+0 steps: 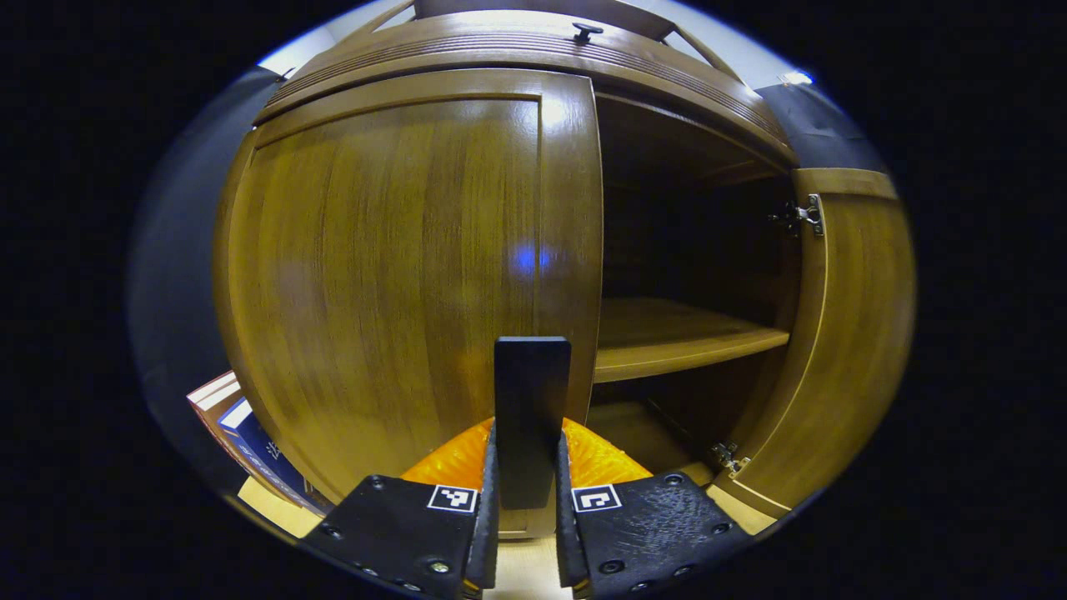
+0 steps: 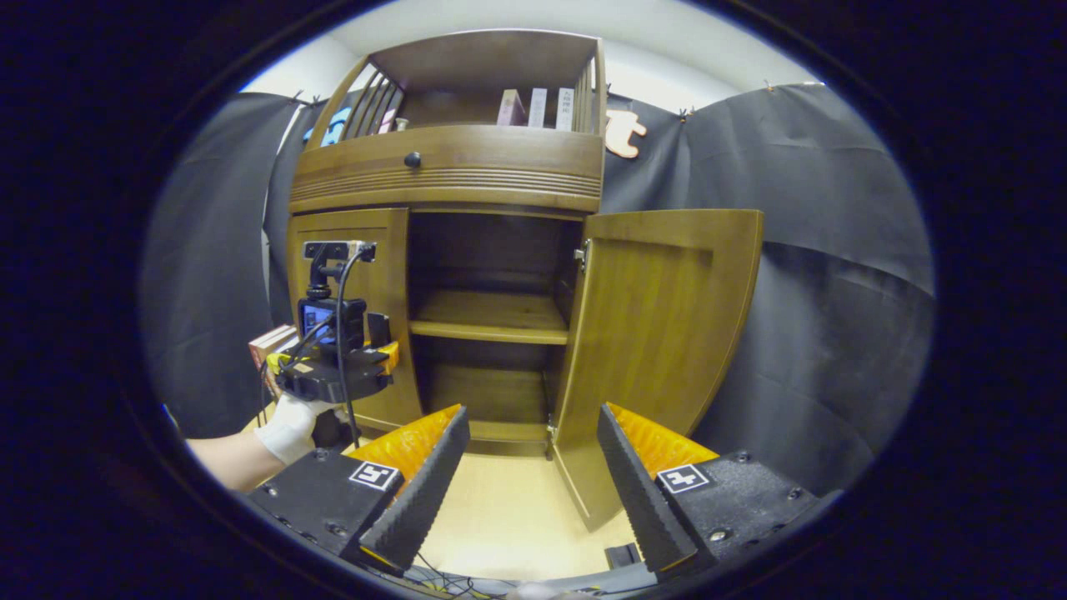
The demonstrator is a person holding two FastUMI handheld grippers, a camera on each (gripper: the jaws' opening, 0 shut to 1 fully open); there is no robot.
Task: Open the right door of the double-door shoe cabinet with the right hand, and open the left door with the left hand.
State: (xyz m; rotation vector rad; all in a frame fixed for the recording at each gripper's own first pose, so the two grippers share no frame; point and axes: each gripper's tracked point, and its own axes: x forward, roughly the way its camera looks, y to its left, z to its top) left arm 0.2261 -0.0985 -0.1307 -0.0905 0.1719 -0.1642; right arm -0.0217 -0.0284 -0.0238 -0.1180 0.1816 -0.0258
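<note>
Already the right door stands wide, swung out past the right gripper, whose fingers are spread well apart with nothing between them; it hangs back from the cabinet, with the open bay and its shelf straight ahead. That half of the task looks done.

What remains is the left door, shut flush against the frame. The left gripper sits close in front of it, fingers drawn narrow around a dark upright handle that rises just ahead of the tips, at the door's free edge. Both fingers seem to press its sides, though the contact itself is hard to confirm from so close. In the right gripper view that same gripper shows off to the left, held by a gloved hand up against the door.

To do the pull well, keep the pinch firm and square on the handle, then draw back along an arc that curves away to the gripper's left, since the hinges sit on the far left side. Pulling straight back would fight the hinge and could slip the fingers off. Let the wrist turn with the door as it swings. Books lie low to the left, near the door's base, so the swing may need watching there.
</note>
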